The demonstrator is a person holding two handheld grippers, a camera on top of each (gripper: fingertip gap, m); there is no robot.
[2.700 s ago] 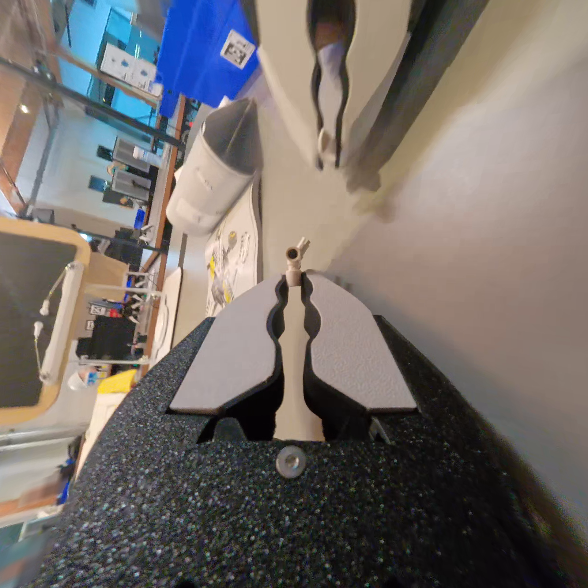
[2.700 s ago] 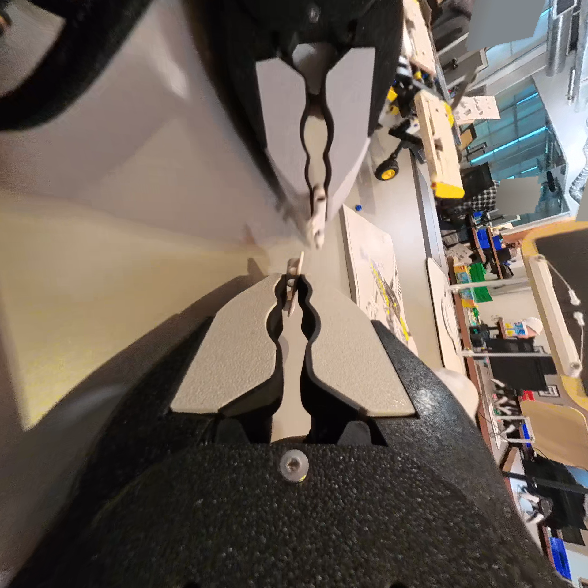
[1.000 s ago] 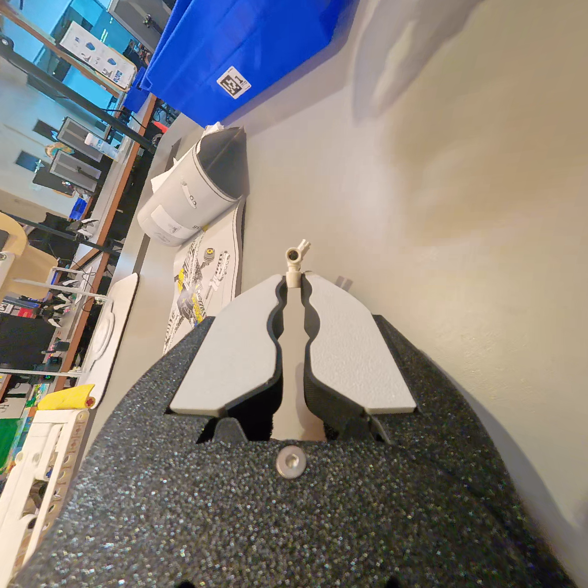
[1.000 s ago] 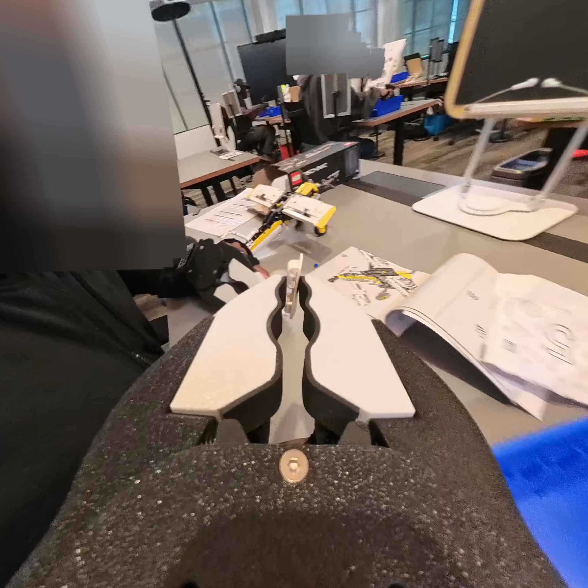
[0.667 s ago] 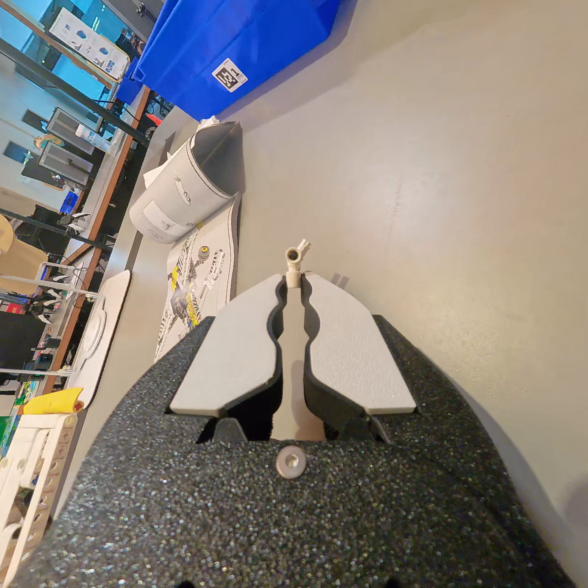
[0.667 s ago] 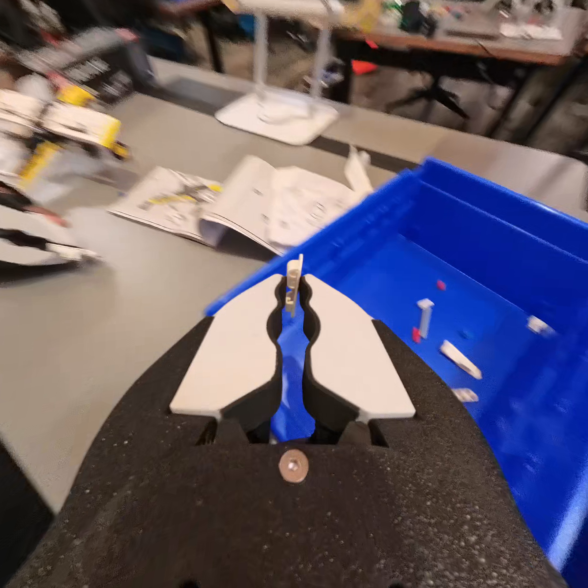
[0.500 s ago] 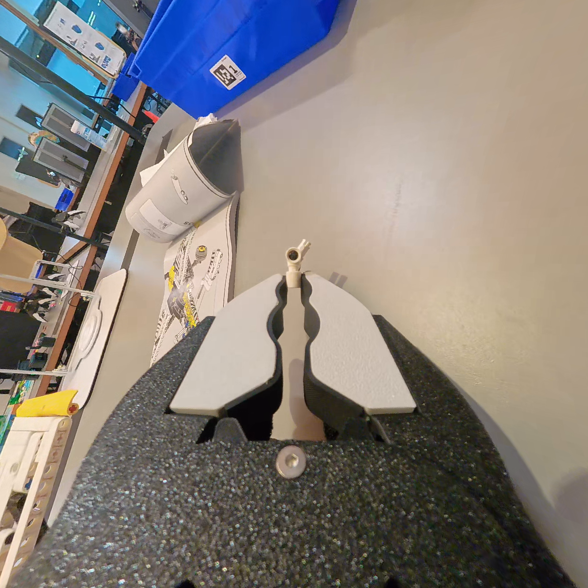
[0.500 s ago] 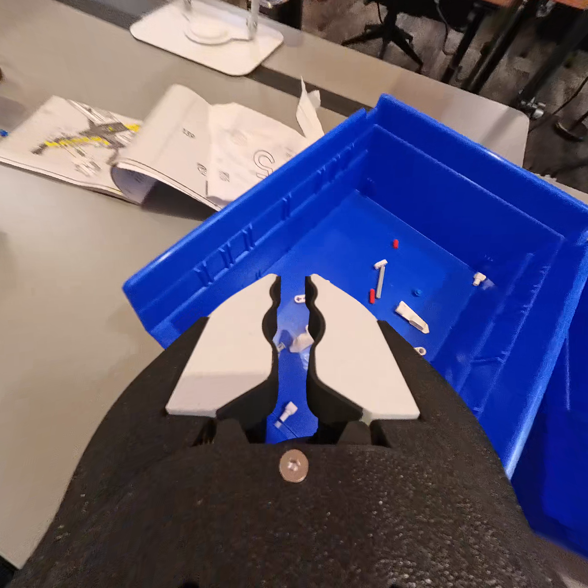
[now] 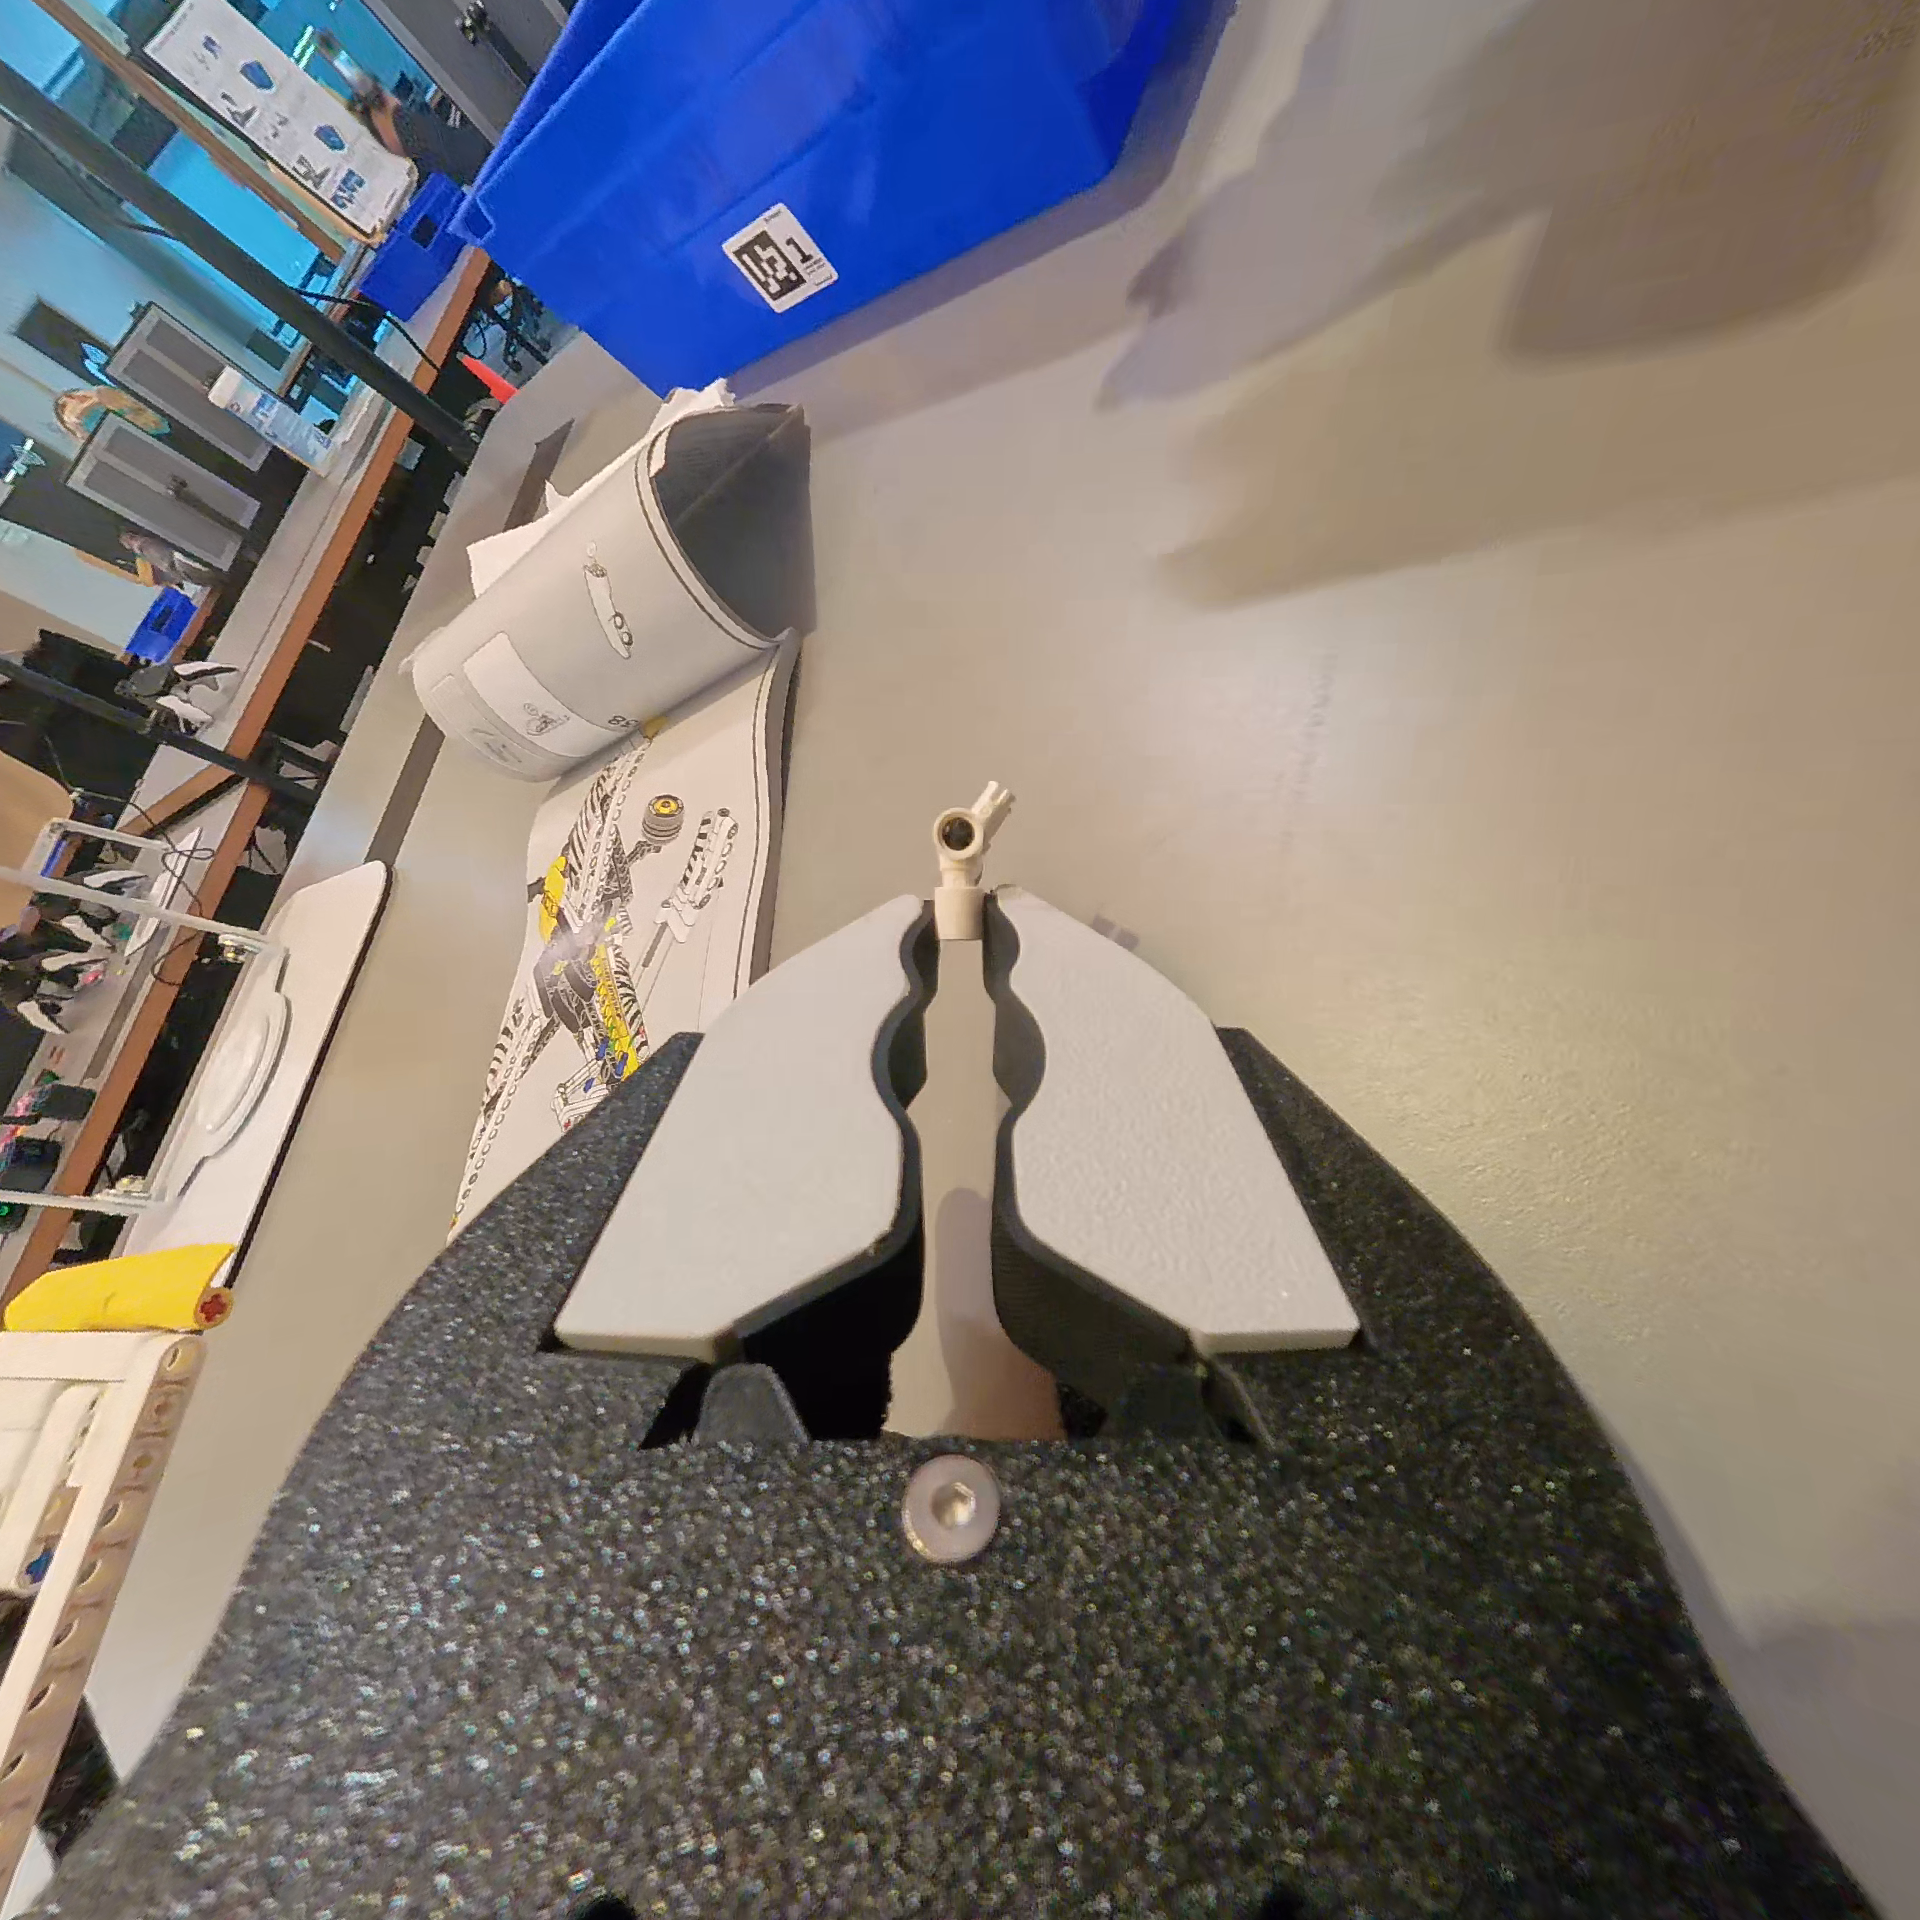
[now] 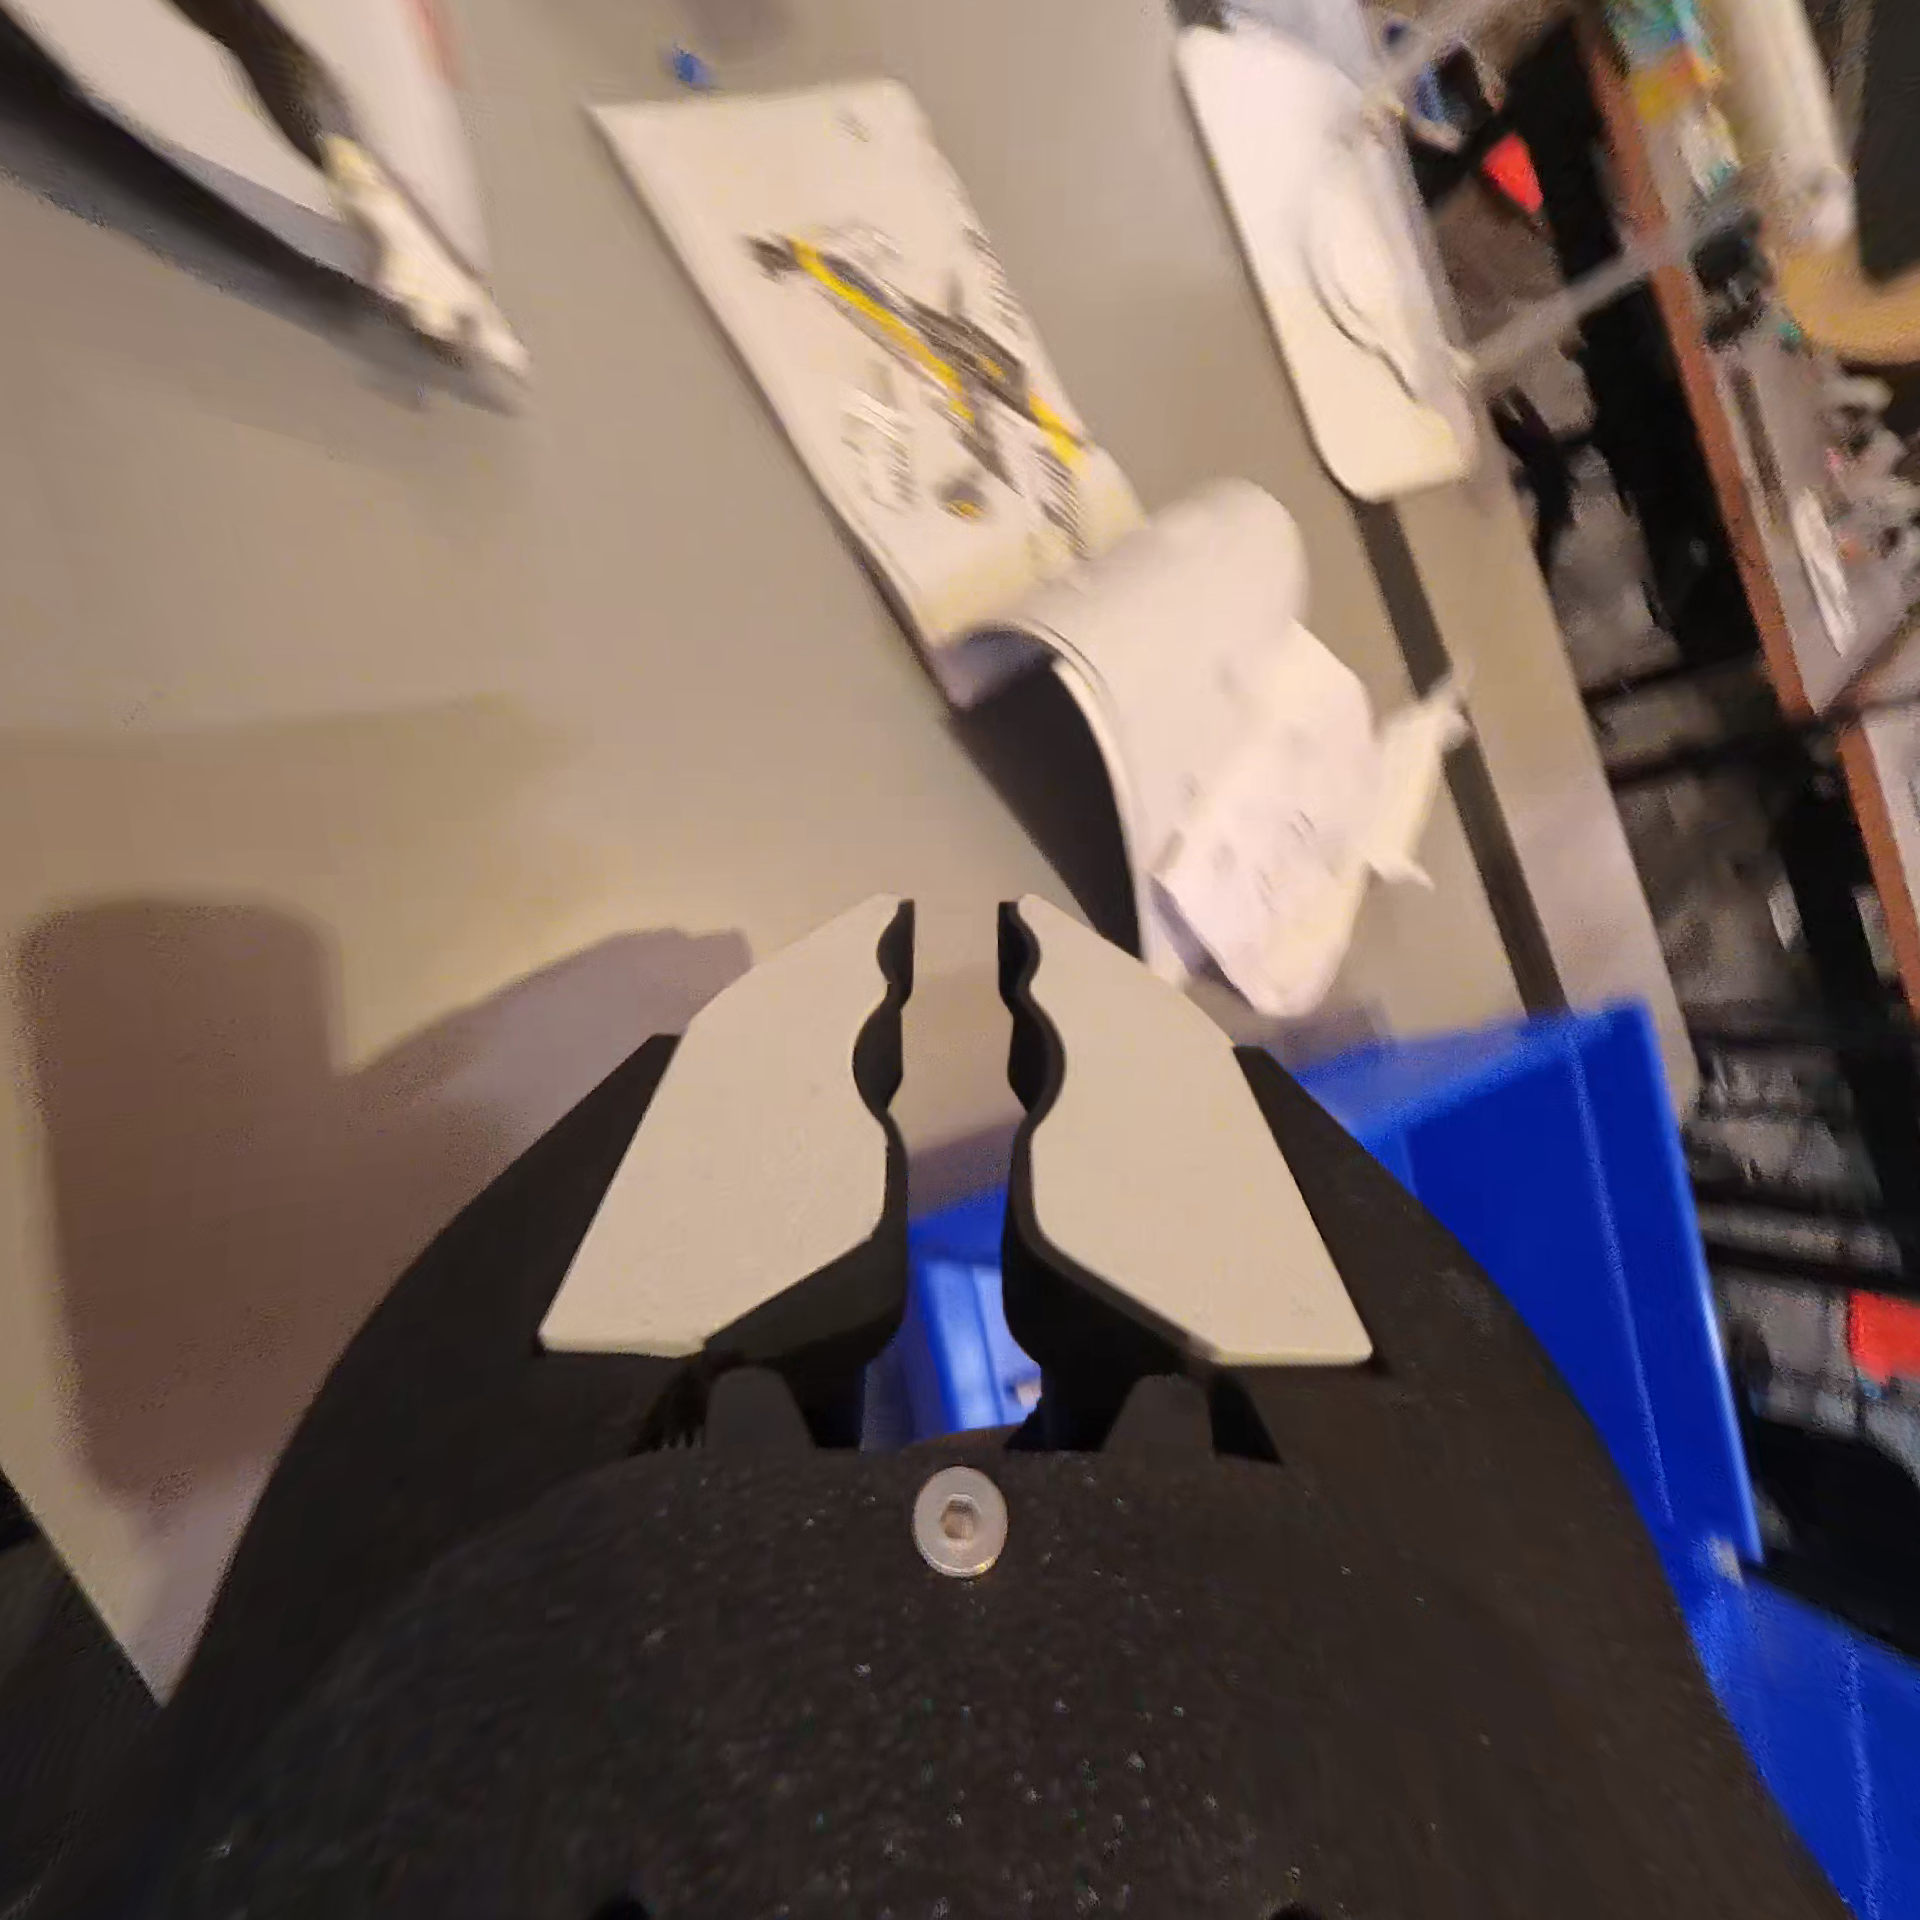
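The two grey fingers of the left gripper [image 9: 957, 914] stand narrowly apart and pinch the stem of a small off-white plastic connector piece [image 9: 962, 847], both tips pressing on its square base while its round socketed head and a short angled peg stick out past them. This gripper hangs over the plain grey tabletop [image 9: 1455, 831], with the connector held clear of the surface. Beside it to the left lies an open instruction booklet [image 9: 644, 935] printed with a yellow and black-and-white model, its far pages curled up into a roll. Beyond the booklet stands a blue plastic bin [image 9: 831, 135] bearing a square black-and-white sticker. A flat white stand base [image 9: 281, 1039] lies farther left, and a white and yellow brick-built model [image 9: 73, 1382] shows at the lower left edge. The right gripper [image 10: 956, 920] has its grey fingers set a little apart with nothing between them, only bare table showing through the gap. It hovers above the near corner of the blue bin [image 10: 1558, 1195], pointing toward the same booklet [image 10: 935, 343], which appears blurred in that view.
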